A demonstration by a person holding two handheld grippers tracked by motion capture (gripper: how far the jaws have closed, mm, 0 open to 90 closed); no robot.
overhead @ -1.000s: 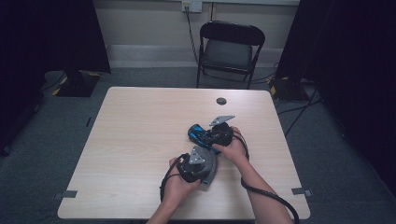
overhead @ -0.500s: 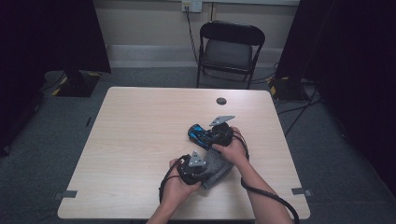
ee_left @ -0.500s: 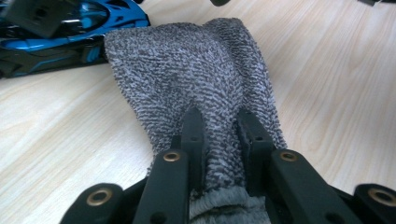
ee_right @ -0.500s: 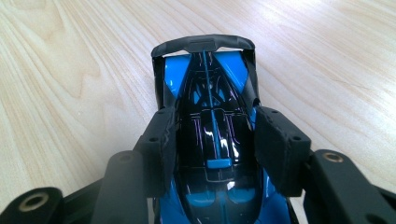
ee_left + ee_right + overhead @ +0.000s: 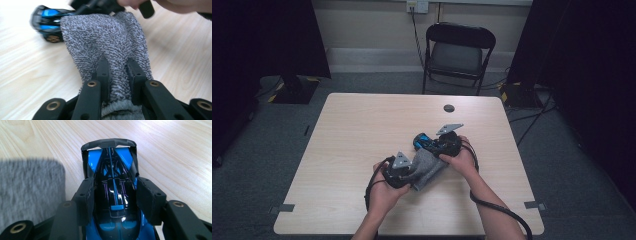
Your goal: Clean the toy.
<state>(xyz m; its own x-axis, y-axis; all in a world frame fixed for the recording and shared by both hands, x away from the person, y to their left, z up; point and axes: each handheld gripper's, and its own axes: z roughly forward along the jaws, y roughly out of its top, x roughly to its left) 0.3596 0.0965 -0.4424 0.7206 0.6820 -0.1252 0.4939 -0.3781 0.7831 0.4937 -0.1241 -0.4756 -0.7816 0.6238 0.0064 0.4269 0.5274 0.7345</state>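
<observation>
One sock [image 5: 107, 37], one toy car [image 5: 113, 192]

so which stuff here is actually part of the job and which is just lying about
In the job:
- grey knitted sock, pinched in the left claw
- blue and black toy race car, clamped in the right claw

Lying about:
- small dark round disc near the table's far edge
- black folding chair behind the table

In the left gripper view, the toy car [image 5: 48, 26] at the upper left is partly covered by the grey sock [image 5: 110, 47], whose cuff is cut off by the bottom edge. In the right gripper view, the sock [image 5: 30, 190] at the left is blurred, and the car's [image 5: 112, 192] near end is cut off at the bottom edge.
</observation>
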